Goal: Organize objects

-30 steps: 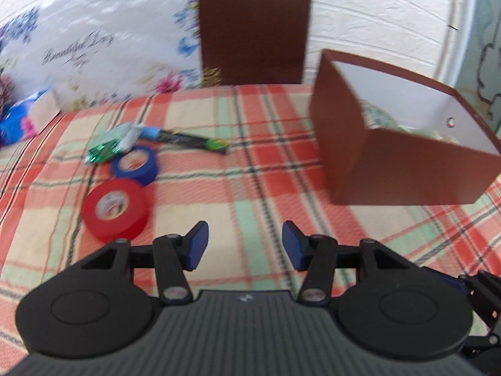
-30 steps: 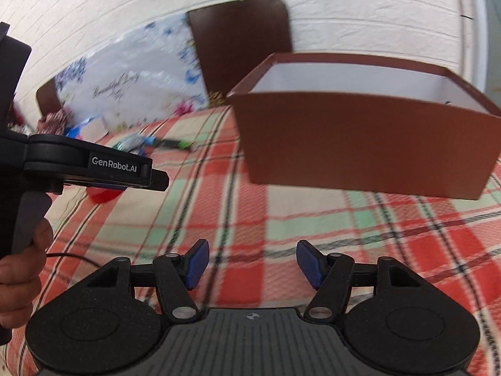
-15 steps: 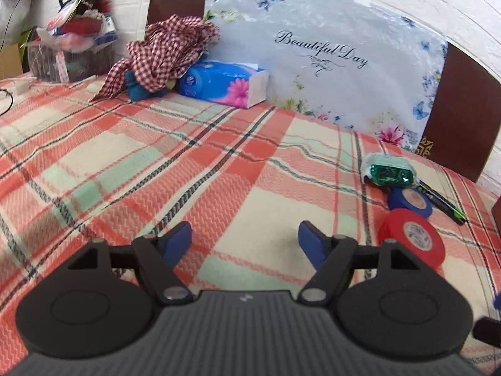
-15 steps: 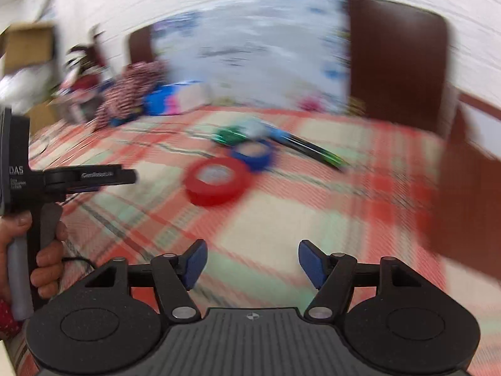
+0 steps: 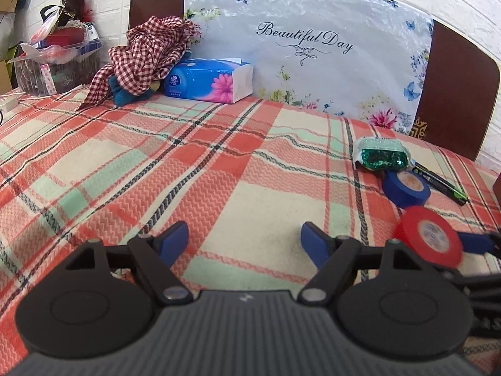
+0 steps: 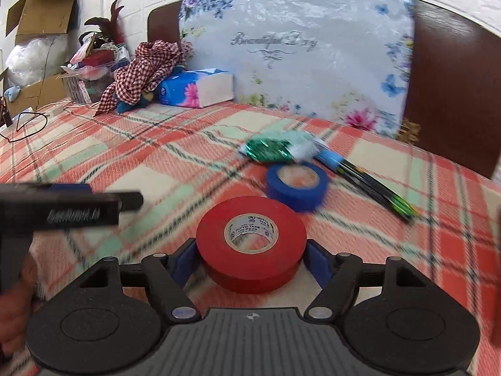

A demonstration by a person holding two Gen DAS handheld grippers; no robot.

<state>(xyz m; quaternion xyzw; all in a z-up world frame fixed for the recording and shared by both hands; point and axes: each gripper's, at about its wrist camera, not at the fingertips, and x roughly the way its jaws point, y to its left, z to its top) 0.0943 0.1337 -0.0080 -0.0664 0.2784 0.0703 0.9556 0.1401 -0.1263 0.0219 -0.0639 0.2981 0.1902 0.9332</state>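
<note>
A red tape roll (image 6: 252,242) lies flat on the plaid tablecloth between the two fingers of my right gripper (image 6: 252,258); the blue pads sit at its sides and I cannot tell whether they press it. It also shows in the left wrist view (image 5: 429,239). Behind it lie a blue tape roll (image 6: 296,185), a green glitter packet (image 6: 272,150) and a black-green pen (image 6: 372,185). My left gripper (image 5: 244,241) is open and empty over bare cloth, left of the red roll.
A blue tissue pack (image 5: 209,80), a checked red cloth (image 5: 147,53) and a basket of clutter (image 5: 59,59) stand at the back left. A floral board (image 5: 313,47) leans on brown chair backs. A cardboard box (image 6: 40,15) stands far left.
Both grippers swung left from the brown box to the tapes. My right gripper moved forward until the red roll sits between its fingers. The left gripper opened wider.
</note>
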